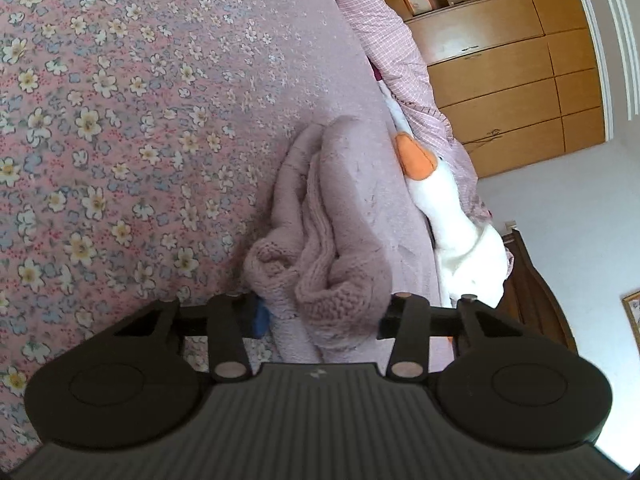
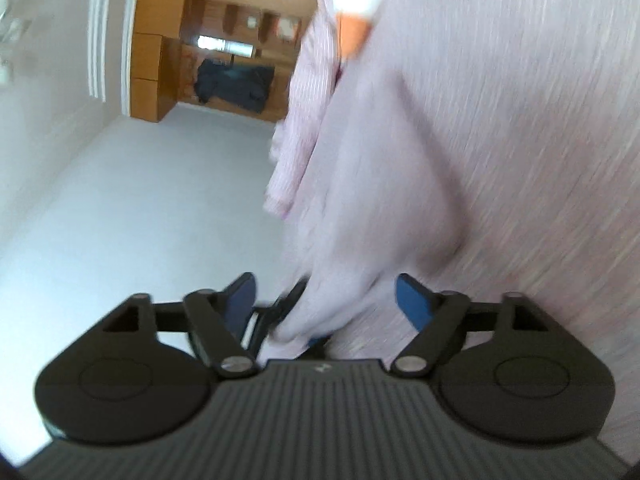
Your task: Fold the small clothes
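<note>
Floral bedspread (image 1: pixel 100 120), one lilac knit garment (image 1: pixel 332 240), two tools

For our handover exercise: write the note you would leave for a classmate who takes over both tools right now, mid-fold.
Left tool: open wide, with the bunched mauve knit garment lying between its fingers; no firm pinch visible.
Right tool: open, blue pads apart, pale mauve cloth running between them; this view is blurred by motion, so contact is unclear.
Where things are: the garment is heaped on the floral bedspread, next to a white plush toy with an orange beak.
Done: no neat fold shows yet.
Left: probably spread the garment flat, fold it, and set it down tidy.
</note>
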Tool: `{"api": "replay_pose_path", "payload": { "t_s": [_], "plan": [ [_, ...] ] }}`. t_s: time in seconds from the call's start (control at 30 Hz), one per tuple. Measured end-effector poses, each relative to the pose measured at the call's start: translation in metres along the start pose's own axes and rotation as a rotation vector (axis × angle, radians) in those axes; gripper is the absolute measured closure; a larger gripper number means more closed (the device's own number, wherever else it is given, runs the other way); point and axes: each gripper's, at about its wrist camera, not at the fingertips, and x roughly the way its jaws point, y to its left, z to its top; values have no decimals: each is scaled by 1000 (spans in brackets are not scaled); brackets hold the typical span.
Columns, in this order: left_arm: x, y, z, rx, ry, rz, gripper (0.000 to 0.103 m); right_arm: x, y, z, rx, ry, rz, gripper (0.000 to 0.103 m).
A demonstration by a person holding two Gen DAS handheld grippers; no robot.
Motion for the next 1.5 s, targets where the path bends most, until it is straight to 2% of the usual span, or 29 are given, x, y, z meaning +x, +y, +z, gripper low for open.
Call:
{"api": "replay_pose_path", "payload": {
  "t_s": [0.1, 0.17, 0.27, 0.4, 0.5, 0.6, 0.67, 0.73, 0.8, 0.87, 1.0, 1.1, 1.2, 1.5],
  "plan": [
    [1, -1, -2, 12, 1, 13, 53, -12, 1, 25, -90, -25, -98, 19],
    [3, 0, -2, 5, 8, 17, 52, -4, -1, 31, -130, 18, -155, 19],
    [0, 1, -2, 24, 16, 17, 52, 18, -8, 34, -121, 97, -191, 22],
    [-3, -1, -5, 66, 21, 34, 53, 47, -5, 36, -106, 128, -159, 23],
    [-3, -5, -5, 98, 28, 49, 55, 74, 1, 44, -80, 148, -157, 31],
    [-2, -8, -5, 124, 28, 59, 56, 86, 2, 48, -67, 170, -152, 29],
    [-2, -9, -5, 122, 27, 61, 56, 83, 4, 47, -84, 205, -142, 29],
    [-2, -8, -6, 119, 25, 60, 56, 80, 5, 45, -105, 243, -133, 36],
    [-1, -7, -8, 125, 19, 61, 56, 77, 2, 43, -109, 250, -129, 43],
    [-3, -5, -11, 134, 13, 66, 56, 78, -2, 42, -119, 255, -130, 44],
    [-2, -6, -14, 142, 4, 72, 56, 86, -1, 39, -141, 250, -137, 45],
    [-1, -6, -13, 131, 12, 66, 56, 87, 0, 36, -167, 234, -145, 55],
    [0, -5, -10, 116, 21, 59, 56, 80, -3, 31, -187, 210, -132, 60],
    [-3, -1, -6, 110, 30, 57, 59, 71, -5, 32, -161, 200, -117, 63]
  ]
}}
